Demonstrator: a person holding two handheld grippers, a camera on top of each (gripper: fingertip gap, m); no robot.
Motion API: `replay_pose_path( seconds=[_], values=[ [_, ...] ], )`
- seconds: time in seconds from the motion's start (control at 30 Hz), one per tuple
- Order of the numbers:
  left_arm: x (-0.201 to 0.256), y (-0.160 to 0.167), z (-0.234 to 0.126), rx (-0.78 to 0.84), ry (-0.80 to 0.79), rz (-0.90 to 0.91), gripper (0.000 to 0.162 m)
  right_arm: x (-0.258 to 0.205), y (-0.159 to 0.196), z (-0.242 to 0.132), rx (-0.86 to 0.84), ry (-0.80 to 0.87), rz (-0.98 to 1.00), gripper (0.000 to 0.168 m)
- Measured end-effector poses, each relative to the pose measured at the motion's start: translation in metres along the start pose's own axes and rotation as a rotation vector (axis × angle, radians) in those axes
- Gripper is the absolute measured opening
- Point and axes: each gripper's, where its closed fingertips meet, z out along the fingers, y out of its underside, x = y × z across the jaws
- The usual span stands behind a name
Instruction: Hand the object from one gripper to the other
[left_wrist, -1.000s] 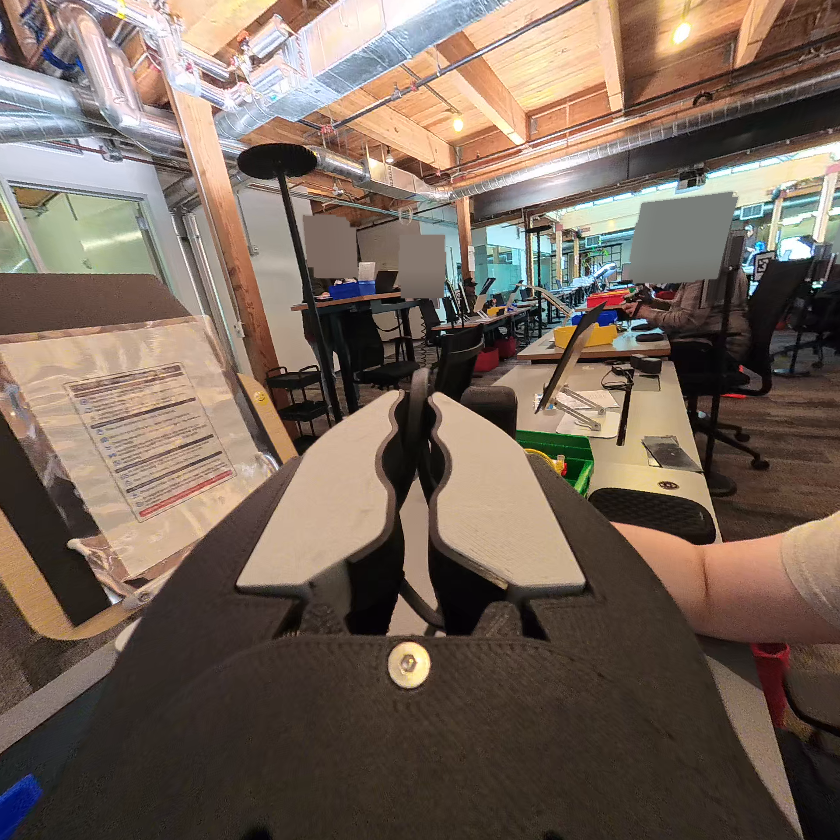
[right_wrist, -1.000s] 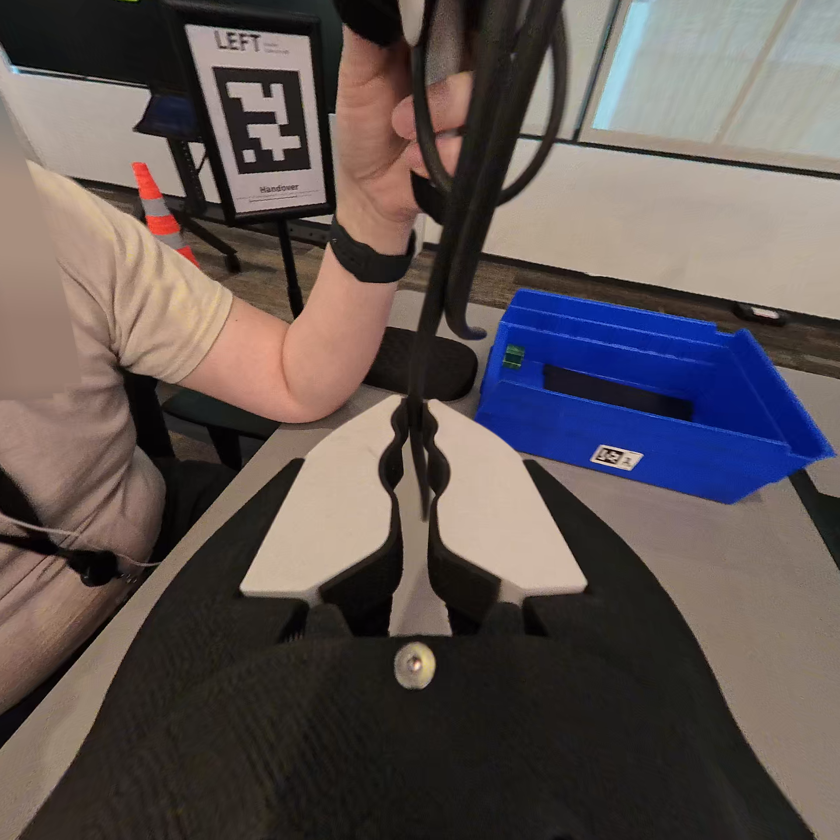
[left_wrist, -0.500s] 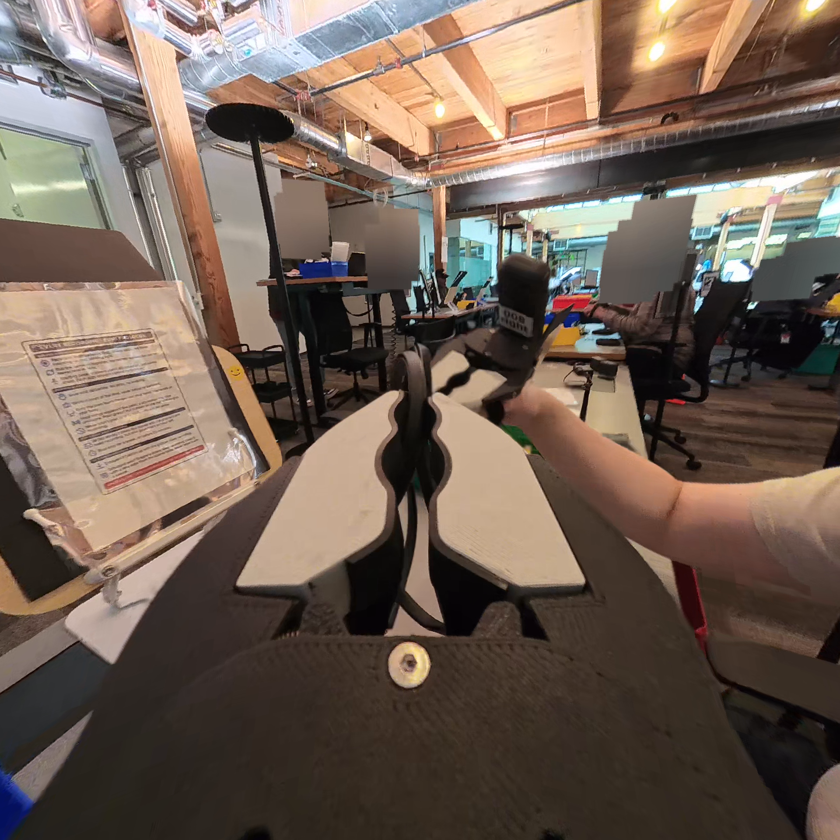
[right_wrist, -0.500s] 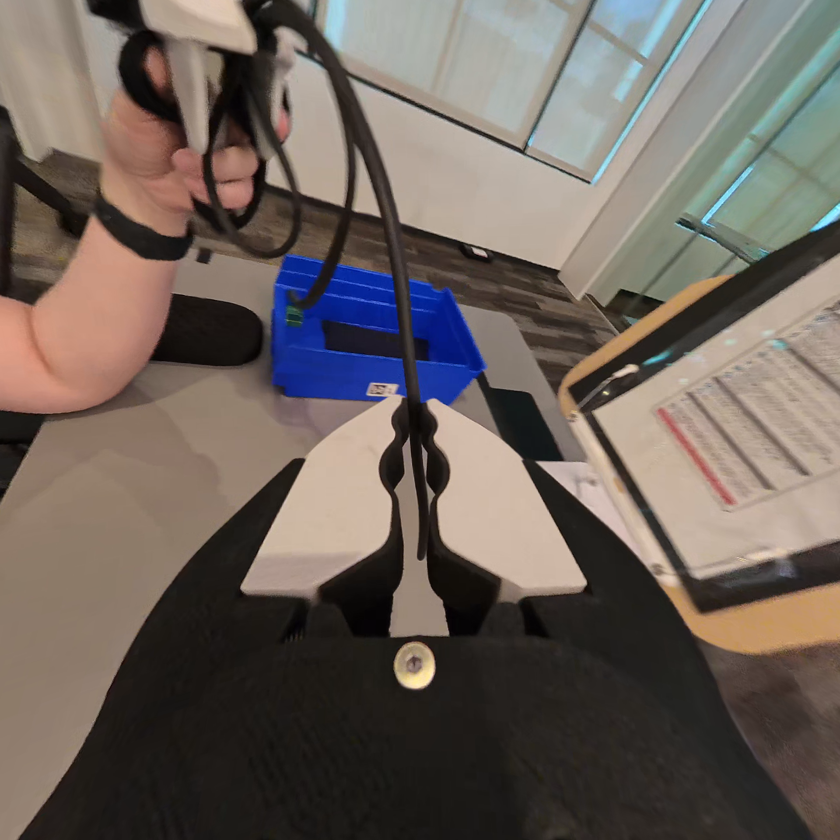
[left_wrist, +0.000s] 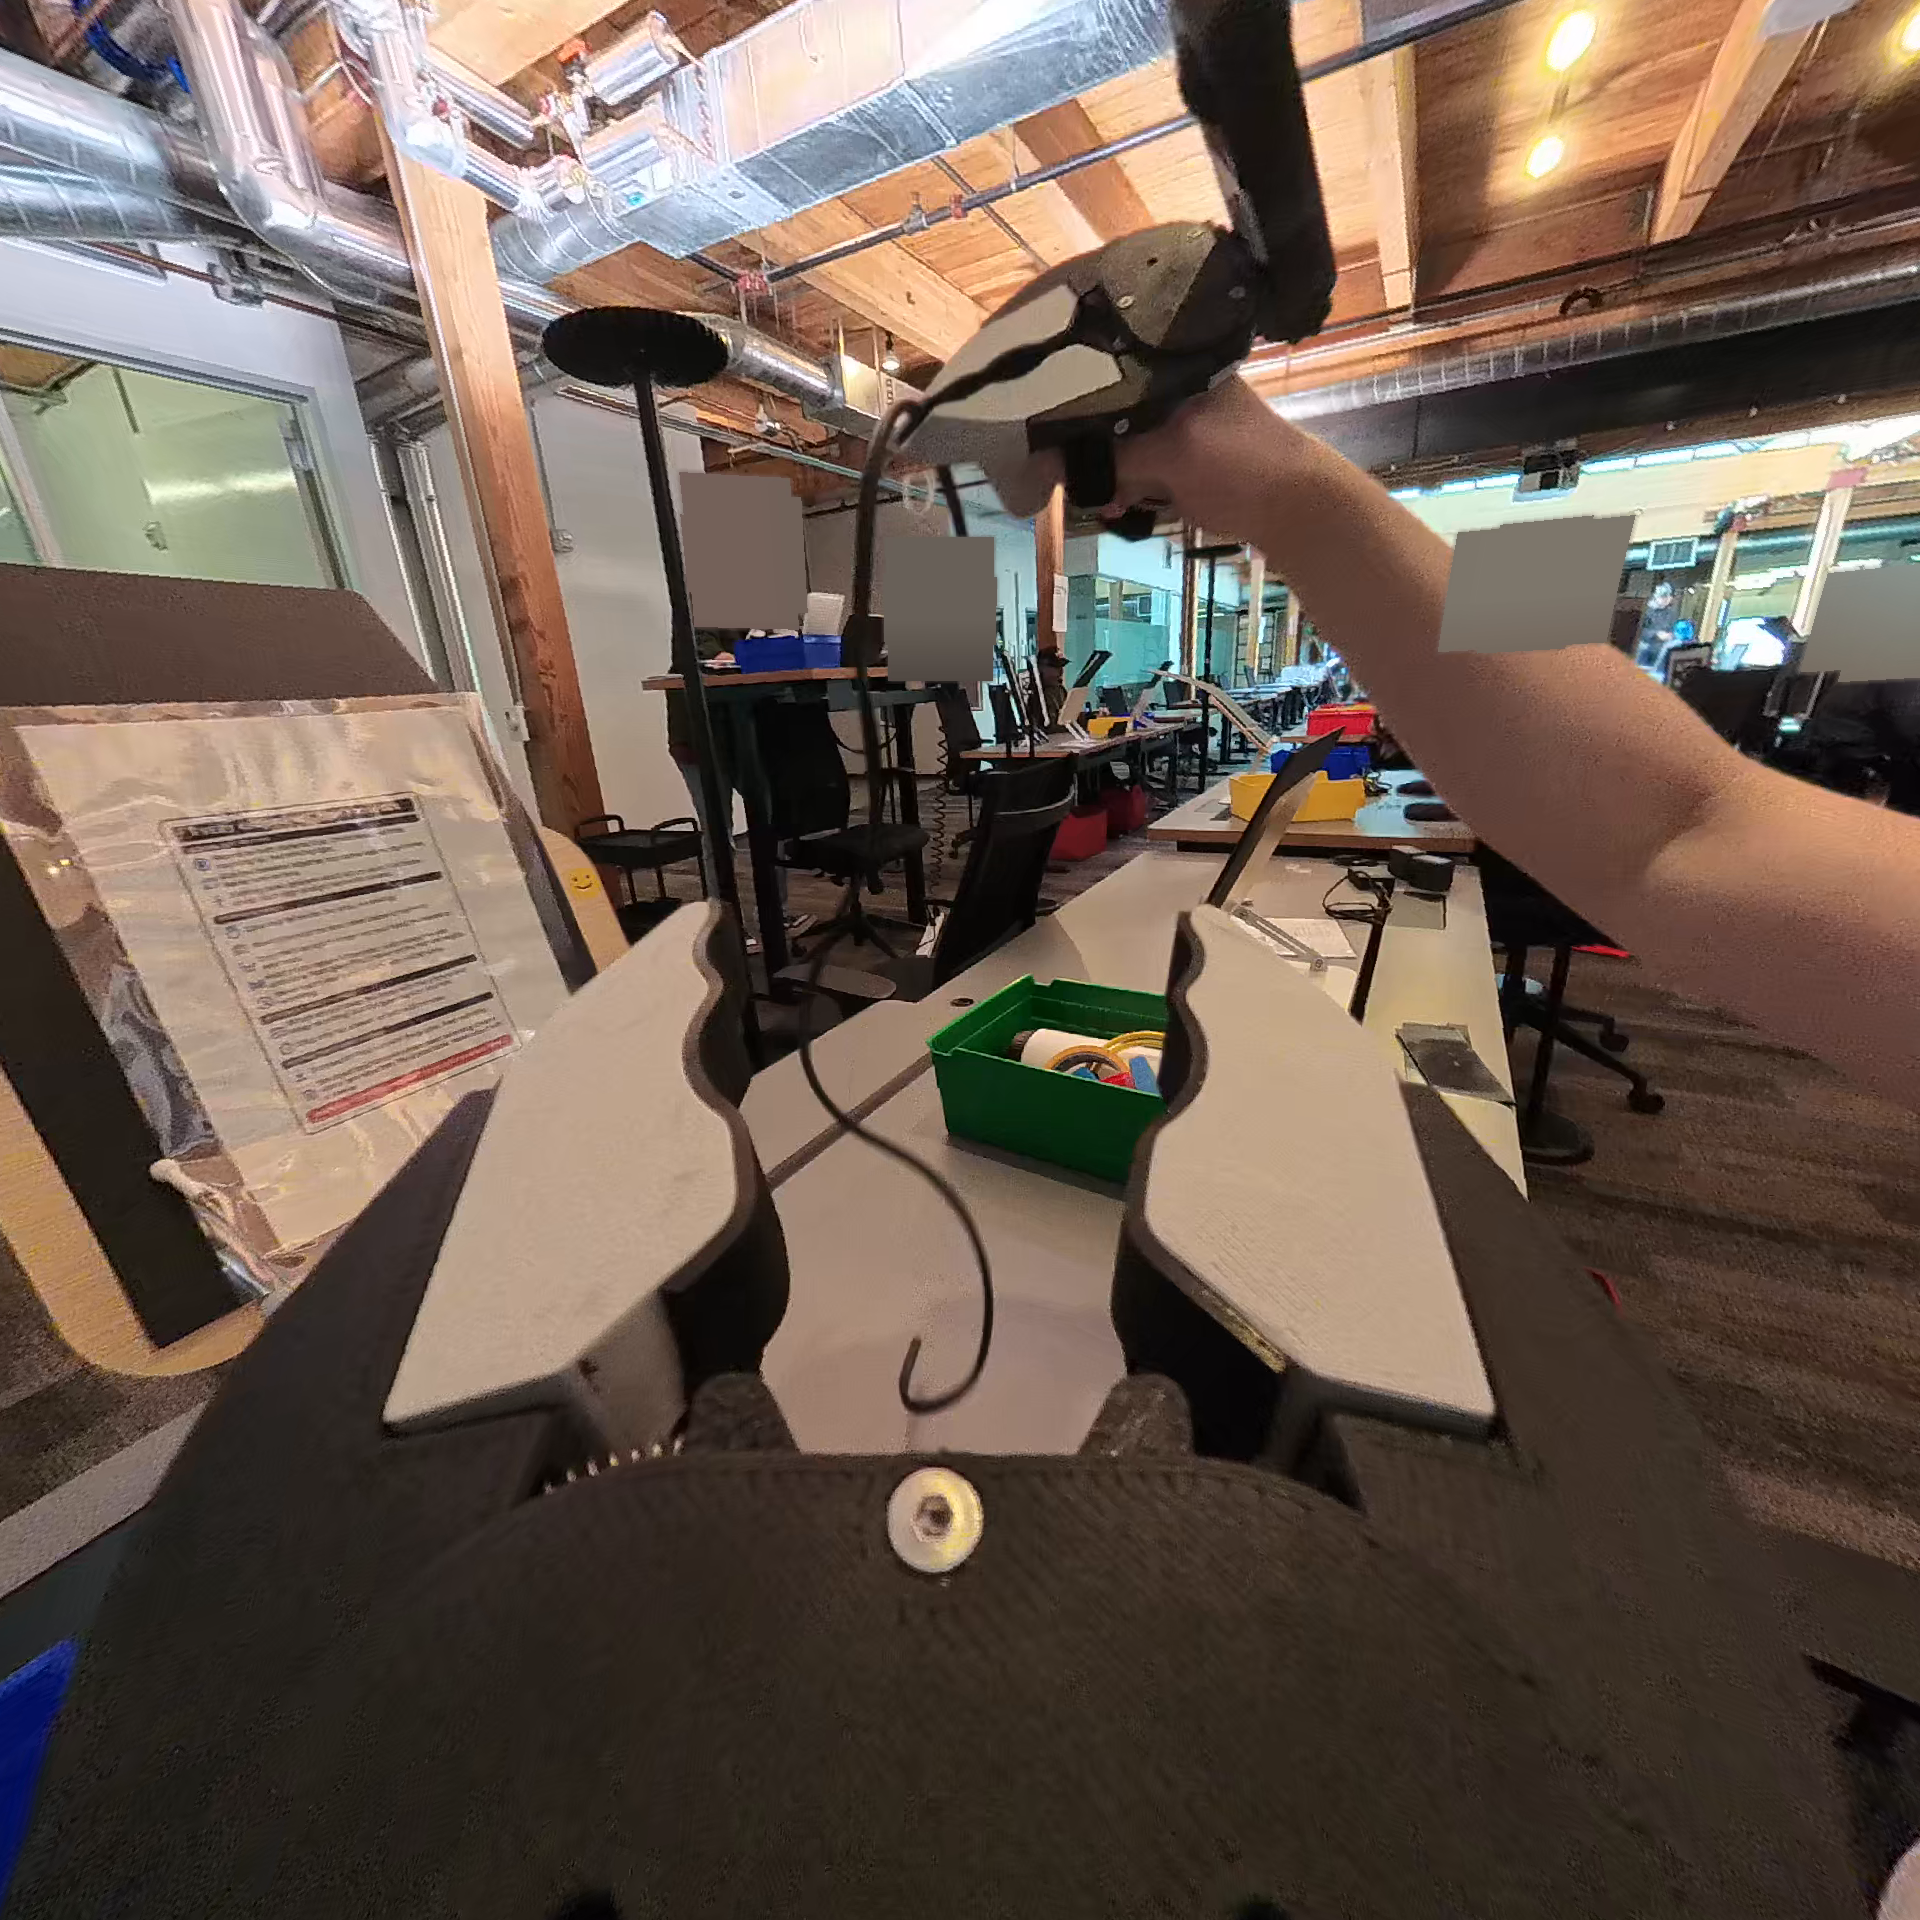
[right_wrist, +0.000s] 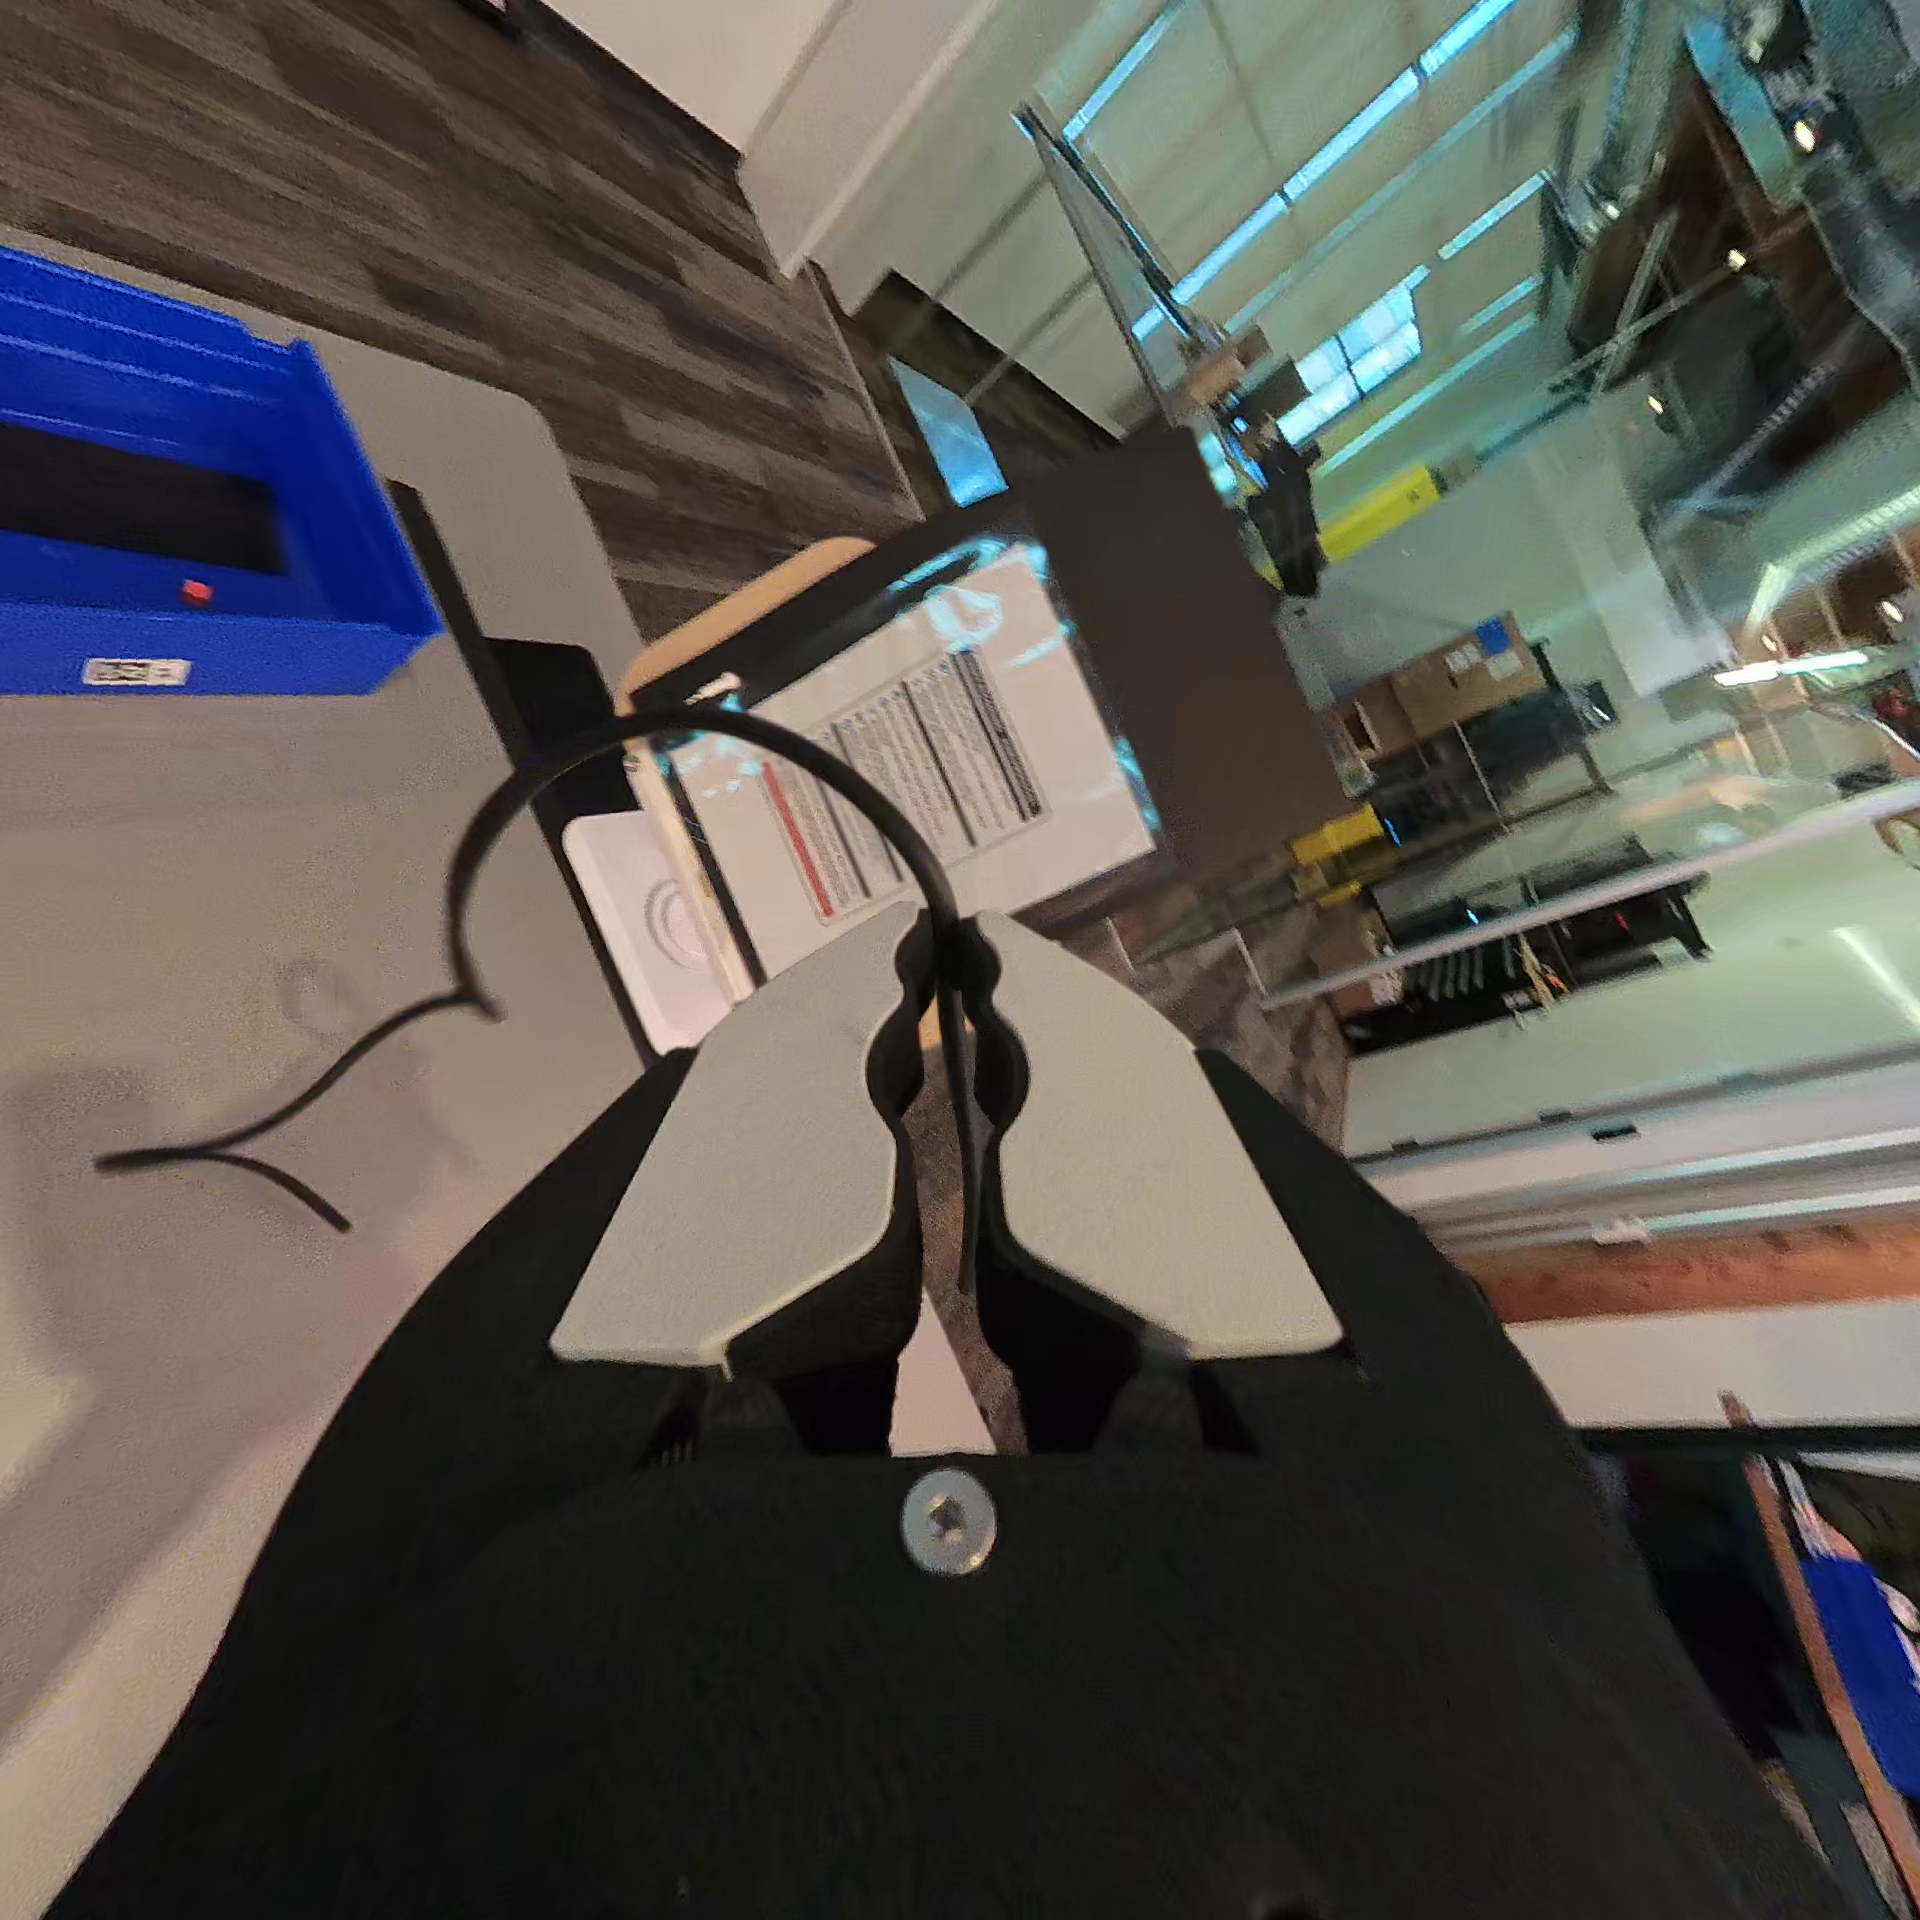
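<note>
- I take the green bin (left_wrist: 1039, 1091) on the grey table (left_wrist: 894, 1236) as my marker; it holds rolls of tape and sits just beyond my left tongs (left_wrist: 951, 956).
- Left of the green bin, at the table's edge, a sheet in a shiny sleeve (left_wrist: 312, 935) leans on a dark board with a wooden backing.
- Beyond the green bin runs a row of tables, with office chairs and a black pole with a round top (left_wrist: 636, 348) off to its left.
- A blue bin (right_wrist: 177, 520) sits on the table in the right wrist view, to the far left of my right tongs (right_wrist: 951, 940); I cannot place it against the green bin.
- My left tongs are spread wide and grip nothing.
- The black cord (left_wrist: 862, 748) hangs from the right tongs (left_wrist: 914, 410) high above the green bin, and its curled lower end dangles in the gap between my left fingers (left_wrist: 613, 1132), touching neither as far as I can see.
- My right tongs are pressed together, pinching the cord (right_wrist: 727, 732) near their tips; from there it arches up and off to the left, ending in loose strands over the table (right_wrist: 208, 883).
- My right arm (left_wrist: 1558, 727) reaches up and across from the right, above the green bin, with the tongs tilted downward to the left.
</note>
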Motion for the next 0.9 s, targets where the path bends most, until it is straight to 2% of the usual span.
replay_pose_path(
  seconds=[0.2,0.3,0.43,0.57,0.67,0.73,0.83,0.9],
  values=[
    [-0.013,0.006,-0.002,-0.016,-0.014,-0.036,0.073,0.043,-0.028,-0.024,-0.026,0.119,0.084,0.005],
    [-0.026,0.032,0.011,-0.127,-0.042,-0.018,0.076,0.060,-0.047,-0.037,-0.022,0.173,0.102,0.005],
    [-0.029,0.078,0.038,-0.301,0.011,-0.008,0.082,0.079,-0.072,-0.056,-0.027,0.241,0.111,0.005],
    [-0.020,0.111,0.068,-0.378,0.040,0.067,0.080,0.095,-0.090,-0.074,-0.052,0.294,0.120,0.005],
    [-0.019,0.128,0.088,-0.407,-0.012,0.147,0.091,0.101,-0.101,-0.088,-0.064,0.318,0.121,0.005],
    [-0.015,0.134,0.100,-0.387,-0.021,0.186,0.093,0.102,-0.107,-0.096,-0.065,0.325,0.123,0.005],
    [0.000,0.152,0.119,-0.377,0.044,0.123,0.093,0.100,-0.115,-0.109,-0.060,0.328,0.110,0.005],
    [0.022,0.168,0.130,-0.381,0.174,-0.050,0.091,0.100,-0.116,-0.116,-0.067,0.333,0.099,0.005]
  ],
)
